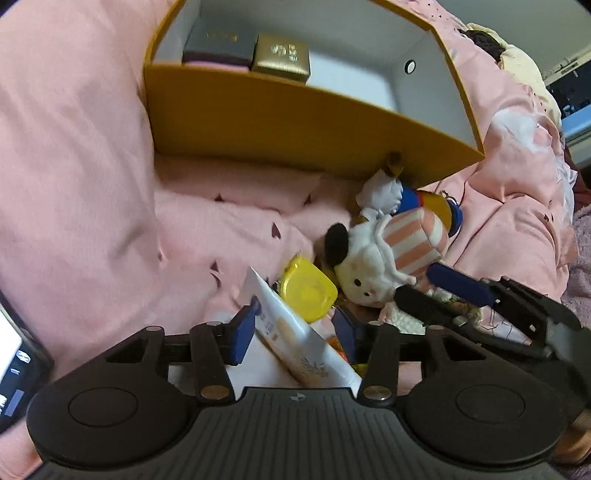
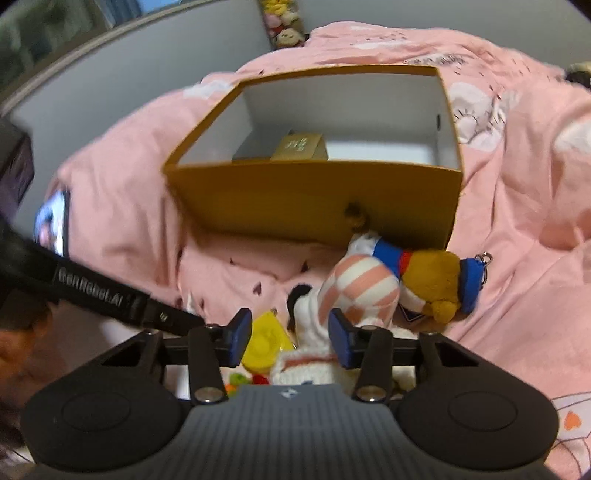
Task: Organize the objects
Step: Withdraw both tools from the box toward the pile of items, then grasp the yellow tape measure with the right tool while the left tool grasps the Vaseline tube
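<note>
Two grippers: our left gripper [image 1: 295, 325] clamps a white cream tube [image 1: 295, 332]; our right gripper [image 2: 290, 334] straddles, unclosed, a striped plush dog [image 2: 354, 291], which may snag its neighbours.

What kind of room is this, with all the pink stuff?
Probably a bedroom, on a bed: a rumpled pink quilt lies under everything, plush toys sit on it, and more soft toys hang by the wall.

Open yellow box [image 2: 314, 199] holds a gold carton [image 2: 301, 147]; plush toys [image 2: 362, 288], yellow lid [image 1: 306, 290] and tube [image 1: 295, 339] lie heaped before it.
</note>
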